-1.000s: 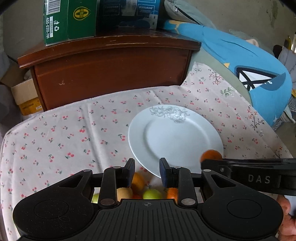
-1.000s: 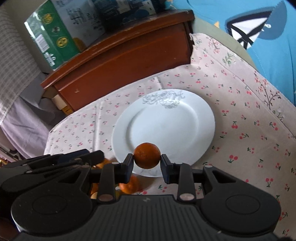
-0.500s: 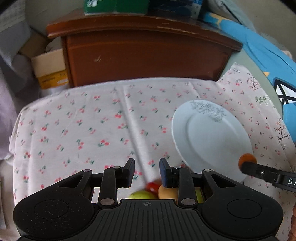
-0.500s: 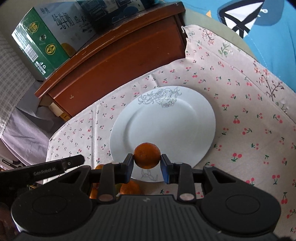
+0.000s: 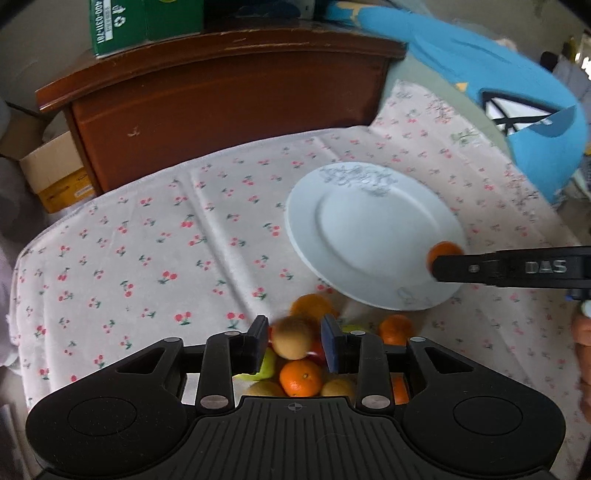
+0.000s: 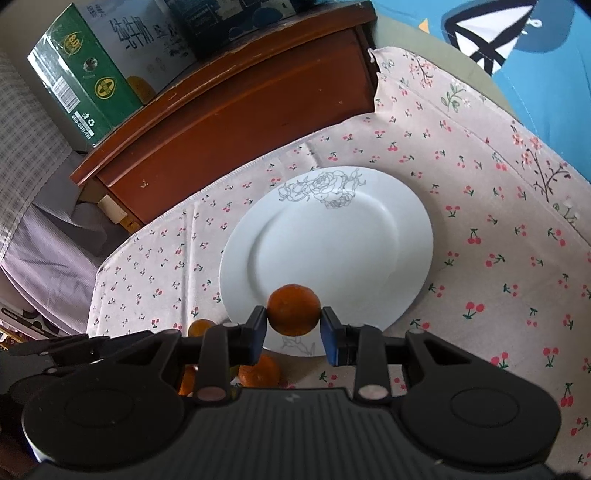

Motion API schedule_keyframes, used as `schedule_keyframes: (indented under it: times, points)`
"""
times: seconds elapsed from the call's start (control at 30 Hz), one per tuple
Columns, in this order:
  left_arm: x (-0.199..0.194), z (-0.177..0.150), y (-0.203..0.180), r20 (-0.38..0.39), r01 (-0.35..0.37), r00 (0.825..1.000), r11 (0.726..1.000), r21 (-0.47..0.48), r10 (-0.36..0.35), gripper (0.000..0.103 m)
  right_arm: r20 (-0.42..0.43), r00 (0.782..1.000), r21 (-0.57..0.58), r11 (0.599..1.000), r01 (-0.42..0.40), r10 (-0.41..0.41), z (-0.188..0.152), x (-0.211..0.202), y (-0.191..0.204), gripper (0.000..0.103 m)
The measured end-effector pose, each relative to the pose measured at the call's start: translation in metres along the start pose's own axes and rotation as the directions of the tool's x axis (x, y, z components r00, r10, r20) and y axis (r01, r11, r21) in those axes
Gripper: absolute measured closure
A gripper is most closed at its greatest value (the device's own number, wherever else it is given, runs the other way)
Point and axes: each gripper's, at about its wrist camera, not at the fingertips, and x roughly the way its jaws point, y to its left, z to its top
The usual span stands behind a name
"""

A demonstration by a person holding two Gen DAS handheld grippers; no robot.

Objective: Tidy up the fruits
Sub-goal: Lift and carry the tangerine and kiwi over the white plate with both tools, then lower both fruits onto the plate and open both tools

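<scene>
meanwhile the right hand-held gripper (image 6: 294, 325) clamps a tangerine (image 6: 293, 309) above the plate (image 6: 406, 229) rim.

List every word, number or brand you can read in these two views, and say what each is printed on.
"DAS": black right gripper, on its side.
"400-0311-781": green cardboard carton, by a recycling symbol.
"400-031": the same carton, left view, the rest cut off.
Large Chinese characters on the carton's white face: I cannot read them reliably.
Dark box beside it: print too small to read.
</scene>
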Motion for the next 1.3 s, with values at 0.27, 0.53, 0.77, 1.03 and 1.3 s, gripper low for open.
schedule_keyframes:
  times: [0.27, 0.53, 0.77, 1.03, 1.3]
  points:
    - [0.014, -0.008, -0.004, -0.023, -0.017, 1.000, 0.999, 0.034, 0.018, 0.070, -0.002, 1.000, -0.008, 1.000, 0.008, -0.008, -0.001, 0.002, 0.002, 0.071]
    - [0.010, -0.004, -0.002, 0.014, 0.002, 1.000, 1.000, -0.014, -0.001, 0.081, -0.023, 1.000, 0.009, 1.000, 0.008, -0.007, -0.002, 0.005, 0.000, 0.071]
    - [0.015, 0.017, -0.006, 0.086, 0.045, 0.996, 0.996, -0.080, -0.038, 0.082, -0.027, 1.000, 0.046, 0.999, 0.006, -0.005, 0.001, 0.007, -0.004, 0.071]
    - [0.037, 0.029, -0.025, 0.082, 0.060, 0.995, 0.997, -0.051, -0.056, 0.081, -0.029, 0.999, 0.055, 0.998, 0.021, -0.020, 0.004, 0.014, -0.007, 0.071]
    - [0.056, 0.032, -0.037, 0.062, 0.048, 0.997, 0.998, -0.035, -0.045, 0.079, -0.036, 0.999, 0.067, 0.997, 0.040, -0.038, 0.006, 0.022, -0.011, 0.071]
